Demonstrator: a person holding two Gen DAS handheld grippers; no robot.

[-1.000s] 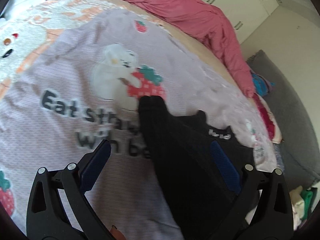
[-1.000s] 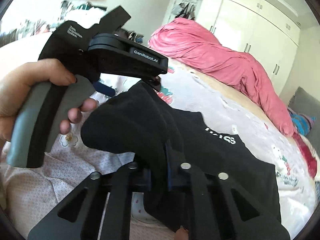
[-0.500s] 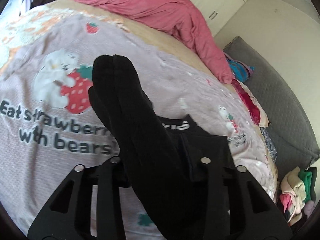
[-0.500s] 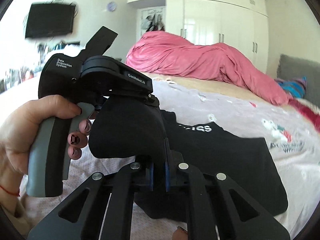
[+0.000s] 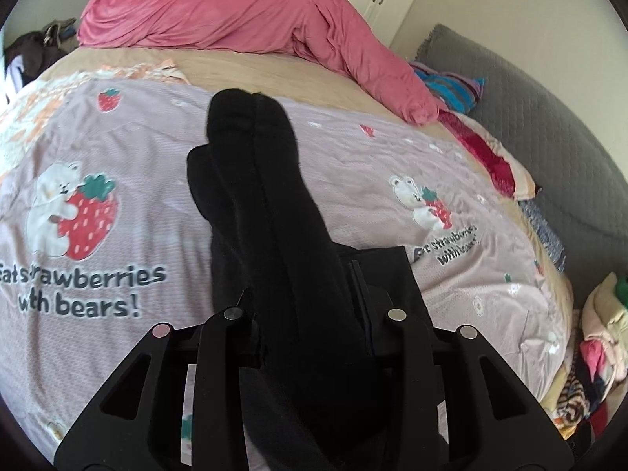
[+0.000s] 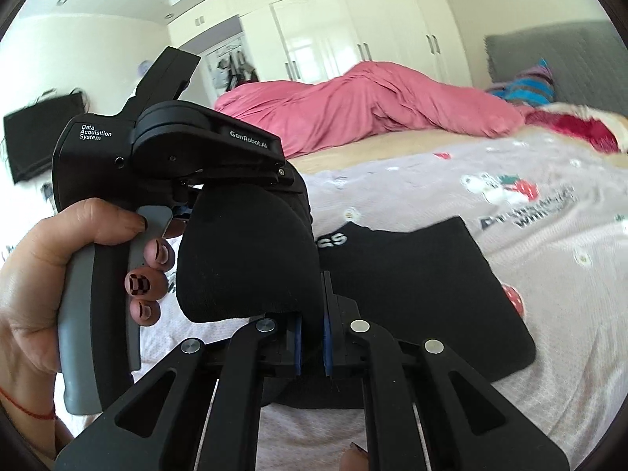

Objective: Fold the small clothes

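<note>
Both the left hand-held gripper (image 5: 314, 325) and right hand-held gripper (image 6: 312, 337) are clamped on the black garment (image 6: 412, 274), lifted partly off the bed (image 5: 117, 255); soft, light, apparently limp, best pinched at folded edges.

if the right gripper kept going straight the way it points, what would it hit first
Probably the left gripper: it sits just beyond the right gripper, past the raised fold of the black garment both clamp. Depth is hard to judge.

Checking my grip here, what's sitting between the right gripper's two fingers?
In the right wrist view, a fold of the black garment is pinched between the right gripper fingers, with nothing else there.
</note>
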